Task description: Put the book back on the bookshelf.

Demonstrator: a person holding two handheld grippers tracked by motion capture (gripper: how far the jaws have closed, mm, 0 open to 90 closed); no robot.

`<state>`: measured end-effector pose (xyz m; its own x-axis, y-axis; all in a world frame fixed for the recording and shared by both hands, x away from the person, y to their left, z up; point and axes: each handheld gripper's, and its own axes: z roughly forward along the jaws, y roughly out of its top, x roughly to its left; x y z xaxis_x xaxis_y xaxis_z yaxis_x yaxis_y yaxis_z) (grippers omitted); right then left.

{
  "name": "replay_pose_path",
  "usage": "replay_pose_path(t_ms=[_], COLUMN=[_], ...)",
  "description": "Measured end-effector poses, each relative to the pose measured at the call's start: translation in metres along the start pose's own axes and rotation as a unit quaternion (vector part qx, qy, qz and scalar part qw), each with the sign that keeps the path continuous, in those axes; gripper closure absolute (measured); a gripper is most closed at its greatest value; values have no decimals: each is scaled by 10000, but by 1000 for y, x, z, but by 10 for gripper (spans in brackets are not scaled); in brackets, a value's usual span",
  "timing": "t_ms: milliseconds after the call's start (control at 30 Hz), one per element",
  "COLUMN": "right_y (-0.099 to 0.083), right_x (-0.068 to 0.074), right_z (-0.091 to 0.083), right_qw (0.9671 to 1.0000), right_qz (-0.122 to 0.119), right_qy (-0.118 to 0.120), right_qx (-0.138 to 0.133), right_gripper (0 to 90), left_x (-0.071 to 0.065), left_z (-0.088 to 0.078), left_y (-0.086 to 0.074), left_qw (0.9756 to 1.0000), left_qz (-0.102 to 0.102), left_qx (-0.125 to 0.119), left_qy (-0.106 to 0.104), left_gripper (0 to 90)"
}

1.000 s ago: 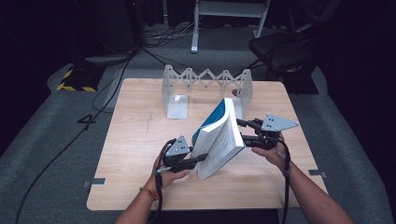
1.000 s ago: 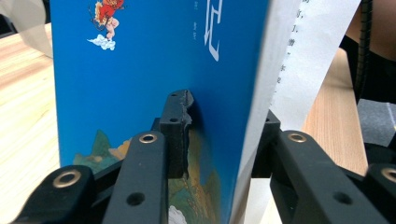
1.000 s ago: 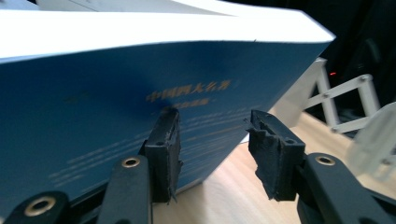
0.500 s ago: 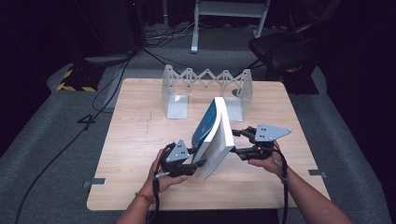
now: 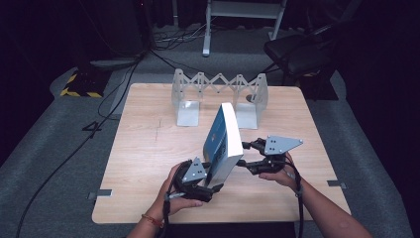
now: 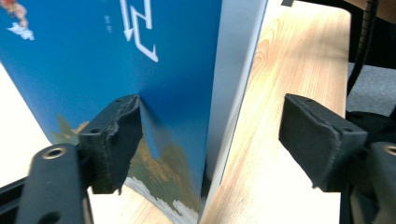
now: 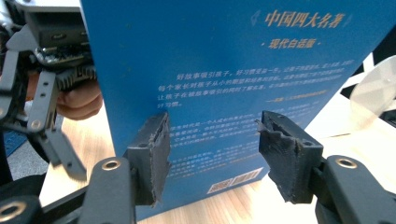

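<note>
Item: thick blue-covered paperback book (image 5: 224,144), white page block facing the right tool. It stands on its lower edge near the front middle of the pale wooden worktop (image 5: 143,148), leaning a little, in front of a grey metal expanding book rack (image 5: 218,89) that stands well apart at the far edge.

Left tool (image 5: 200,182): jaws have just been opening. In the left gripper view the book's lower corner (image 6: 177,116) sits between them; one pad (image 6: 116,140) lies against or just beside the blue cover, the other (image 6: 317,140) stands clear over bare wood. Judged released, no grip, staying close as a guard against a tip.

Right tool (image 5: 250,156): jaws apart, set at the book's other side. In the right gripper view the back cover with printed text (image 7: 224,84) stands just beyond both pads (image 7: 154,154); neither presses it. Judged to brace the book upright, not hold it.

Purpose, judged: standing the book upright, likely ahead of moving it to the rack.
</note>
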<state>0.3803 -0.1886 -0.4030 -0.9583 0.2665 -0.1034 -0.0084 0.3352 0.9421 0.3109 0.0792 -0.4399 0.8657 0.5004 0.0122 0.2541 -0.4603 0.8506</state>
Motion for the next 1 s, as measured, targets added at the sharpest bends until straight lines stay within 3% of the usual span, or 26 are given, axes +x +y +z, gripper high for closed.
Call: replay_pose_path(t_ms=[67,333,367,467,600,733,800,1000], right_y=[1,3,3,3,4,3,4,4], right_x=[2,5,5,6,7,8,8,6], right_z=[3,13,14,15,18,21,23,28], right_qw=[10000,10000,10000,10000,10000,10000,10000,10000], right_qz=[-28,-57,-43,-33,-4,-17,-65,-16], right_qy=[45,48,53,47,38,33,-61,-71], right_qx=[-6,-9,-22,-36,-57,-27,5,-10], right_gripper=[436,432,432,435,437,428,427,424], left_x=[-4,-8,-10,-12,-15,-11,-6,-5], left_z=[3,17,19,21,26,27,27,25], left_y=[2,-2,-1,-2,-4,-7,-9,-10], left_qw=[9999,9964,9941,9925,9882,9839,9840,9835], left_qz=[-46,-326,-379,-432,-519,-763,-906,-905], left_qx=[29,-124,-174,-216,-286,-497,-558,-592], left_qy=[154,773,997,1120,1409,1536,1429,1451], left_gripper=[159,139,133,149,159,209,223,220])
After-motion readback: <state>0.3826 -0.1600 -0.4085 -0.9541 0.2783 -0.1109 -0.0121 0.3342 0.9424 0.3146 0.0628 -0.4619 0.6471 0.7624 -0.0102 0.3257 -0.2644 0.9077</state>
